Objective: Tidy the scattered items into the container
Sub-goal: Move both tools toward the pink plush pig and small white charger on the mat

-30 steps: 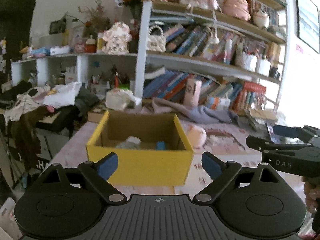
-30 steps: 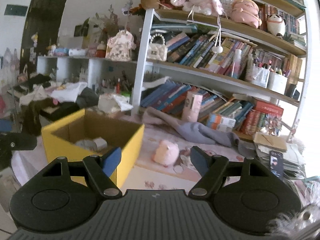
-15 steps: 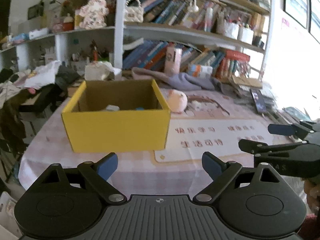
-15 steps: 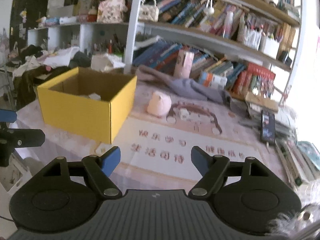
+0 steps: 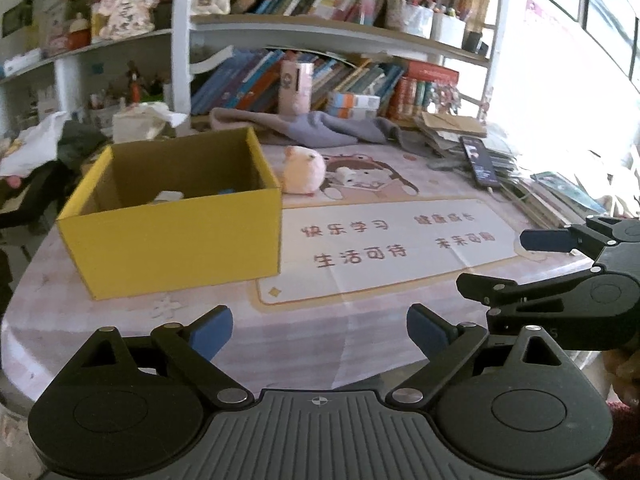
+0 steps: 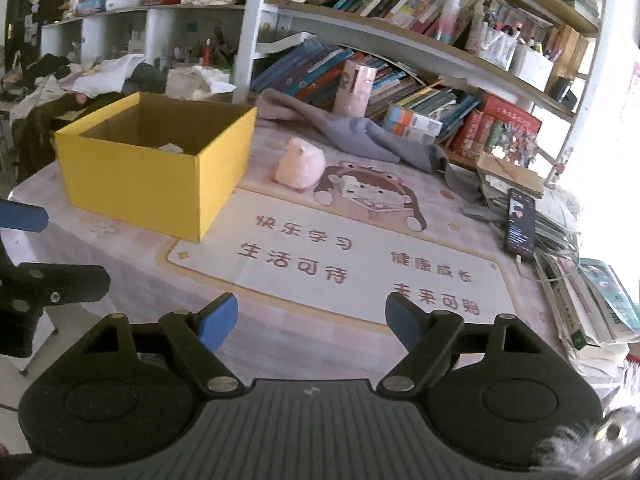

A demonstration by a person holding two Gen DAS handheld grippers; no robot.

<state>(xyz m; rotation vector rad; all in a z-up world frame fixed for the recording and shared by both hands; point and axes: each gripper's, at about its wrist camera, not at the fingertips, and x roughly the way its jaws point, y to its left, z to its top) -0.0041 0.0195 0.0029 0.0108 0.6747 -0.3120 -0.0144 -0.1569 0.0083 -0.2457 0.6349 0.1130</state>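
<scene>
A yellow cardboard box [image 5: 180, 240] [image 6: 156, 176] stands open on the left of the table, with a pale item and something blue lying inside. A pink plush toy [image 5: 302, 170] [image 6: 300, 164] sits on the cloth just right of the box. A small white item [image 5: 346, 174] [image 6: 352, 188] lies beside it on the printed cartoon. My left gripper [image 5: 320, 328] hovers open over the table's near edge, nothing between its fingers. My right gripper [image 6: 312, 320] is over the printed mat, jaws opening and empty; it also shows at the right in the left wrist view [image 5: 560, 264].
A grey cloth [image 6: 360, 132] lies behind the toy. A phone [image 6: 520, 220] rests on stacked books and papers [image 6: 592, 300] at the table's right side. Bookshelves [image 6: 400, 40] line the back. Clothes pile on a chair [image 6: 60, 80] at far left.
Both views have tilted downward and moved lower, so the table top and printed mat now fill the middle. The right gripper's jaws have spread a little wider.
</scene>
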